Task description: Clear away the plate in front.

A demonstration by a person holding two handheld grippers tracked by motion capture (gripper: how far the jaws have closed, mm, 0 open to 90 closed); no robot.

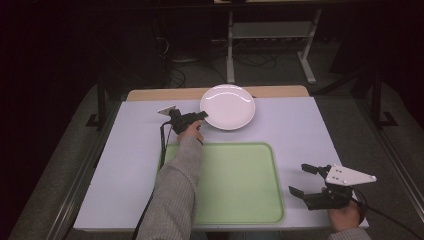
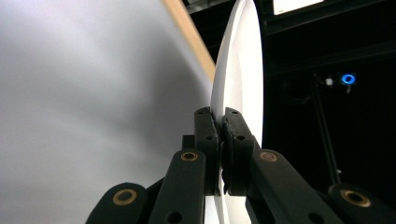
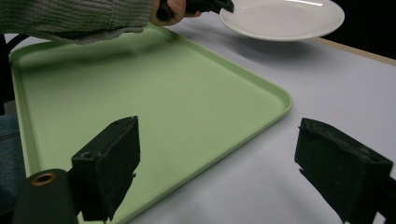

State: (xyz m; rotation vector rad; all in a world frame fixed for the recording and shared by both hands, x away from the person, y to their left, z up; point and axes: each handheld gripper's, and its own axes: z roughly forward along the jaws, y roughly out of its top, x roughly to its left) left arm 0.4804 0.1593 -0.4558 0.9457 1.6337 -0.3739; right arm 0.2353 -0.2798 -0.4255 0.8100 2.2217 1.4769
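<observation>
Left tool (image 1: 202, 115) is clamped on the plate (image 1: 228, 106) rim at its nine o'clock, plate lifted just beyond the tray (image 1: 240, 185) at twelve; right tool (image 1: 306, 180) waits open at three; transfer onto tray remains.

Dim room with dark surroundings; overhead light glares on the white plate (image 1: 228, 107), close jaws blurred.

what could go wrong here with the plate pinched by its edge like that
The left gripper holds the white plate only at its near rim, so the plate may tip or slip out when moved. In the right gripper view the plate looks lifted off the table; a slip could crack it. Carried low, it might also catch the raised rim of the green tray.
</observation>
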